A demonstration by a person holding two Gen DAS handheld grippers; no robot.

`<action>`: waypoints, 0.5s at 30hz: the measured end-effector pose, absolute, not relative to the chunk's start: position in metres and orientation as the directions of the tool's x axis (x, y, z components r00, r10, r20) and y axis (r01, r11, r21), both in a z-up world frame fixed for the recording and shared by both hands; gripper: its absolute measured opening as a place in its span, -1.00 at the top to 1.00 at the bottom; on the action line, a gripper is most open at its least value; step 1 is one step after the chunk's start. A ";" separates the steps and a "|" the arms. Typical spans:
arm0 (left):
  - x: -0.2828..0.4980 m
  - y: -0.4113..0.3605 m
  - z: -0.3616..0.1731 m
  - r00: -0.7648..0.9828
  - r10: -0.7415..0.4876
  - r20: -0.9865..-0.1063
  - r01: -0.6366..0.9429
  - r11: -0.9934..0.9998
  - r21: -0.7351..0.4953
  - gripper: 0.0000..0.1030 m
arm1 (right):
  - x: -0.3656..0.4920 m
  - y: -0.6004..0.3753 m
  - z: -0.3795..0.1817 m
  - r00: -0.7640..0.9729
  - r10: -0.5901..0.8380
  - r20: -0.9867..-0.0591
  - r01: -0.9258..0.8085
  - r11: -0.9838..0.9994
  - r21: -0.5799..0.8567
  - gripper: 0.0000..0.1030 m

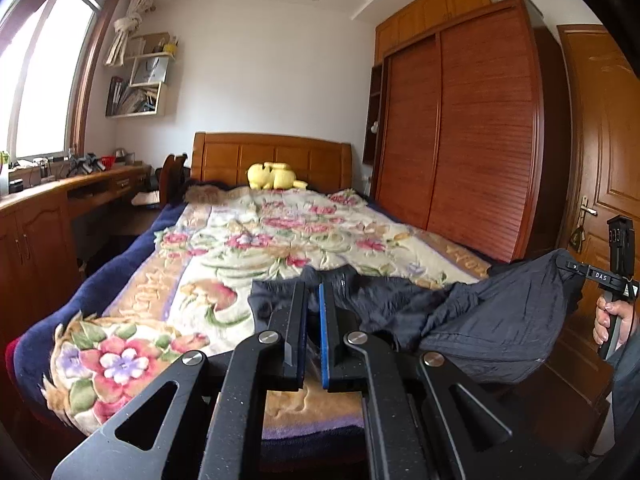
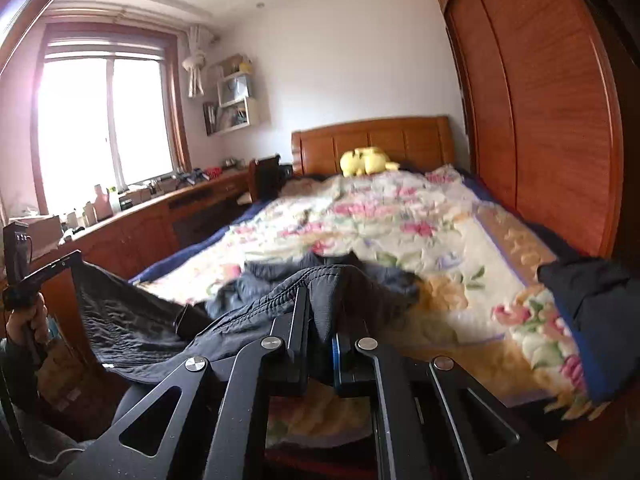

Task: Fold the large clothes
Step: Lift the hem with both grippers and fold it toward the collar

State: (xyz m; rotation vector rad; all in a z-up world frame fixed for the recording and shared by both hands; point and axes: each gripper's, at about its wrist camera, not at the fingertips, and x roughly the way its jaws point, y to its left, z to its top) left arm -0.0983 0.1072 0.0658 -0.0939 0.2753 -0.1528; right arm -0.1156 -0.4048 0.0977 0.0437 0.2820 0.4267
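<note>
From your left wrist camera, the left gripper (image 1: pixel 313 292) is clenched on an edge of the dark navy crinkled fabric garment (image 1: pixel 492 320), which sags between both tools above the foot of the bed's fleecy floral blanket (image 1: pixel 256 240). Only this view shows the brown panelled door (image 1: pixel 600 152) and your right hand (image 1: pixel 614 320) around the other tool's handle.

From your right wrist camera, the right gripper (image 2: pixel 318 300) is clamped on the garment's gathered, ribbed waistband (image 2: pixel 304 280). Only here do you see the whole bright window (image 2: pixel 104 120), your left hand (image 2: pixel 28 320), and a dark blue folded cloth (image 2: pixel 592 304) at the bed's right edge. A yellow plush toy (image 2: pixel 366 161) lies by the wooden headboard (image 2: pixel 376 140).
</note>
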 end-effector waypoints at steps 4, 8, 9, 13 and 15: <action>-0.109 0.110 0.075 0.960 -0.165 -0.227 0.143 0.984 -0.111 0.89 | -0.136 -0.412 0.103 0.878 0.425 -0.221 -0.416 0.905 0.088 0.85; -0.104 0.113 0.069 0.961 -0.152 -0.232 0.129 0.985 -0.111 0.89 | -0.133 -0.418 0.087 0.884 0.409 -0.228 -0.404 0.912 0.071 0.85; -0.102 0.113 0.064 0.960 -0.147 -0.239 0.123 0.986 -0.112 0.89 | -0.126 -0.421 0.081 0.884 0.402 -0.239 -0.398 0.915 0.069 0.85; -0.078 0.119 0.038 0.944 -0.148 -0.296 0.110 0.984 -0.141 0.89 | -0.107 -0.422 0.052 0.870 0.388 -0.302 -0.384 0.920 0.078 0.85; -0.060 0.121 0.023 0.932 -0.146 -0.332 0.103 0.984 -0.143 0.89 | -0.090 -0.419 0.034 0.859 0.382 -0.341 -0.379 0.922 0.078 0.85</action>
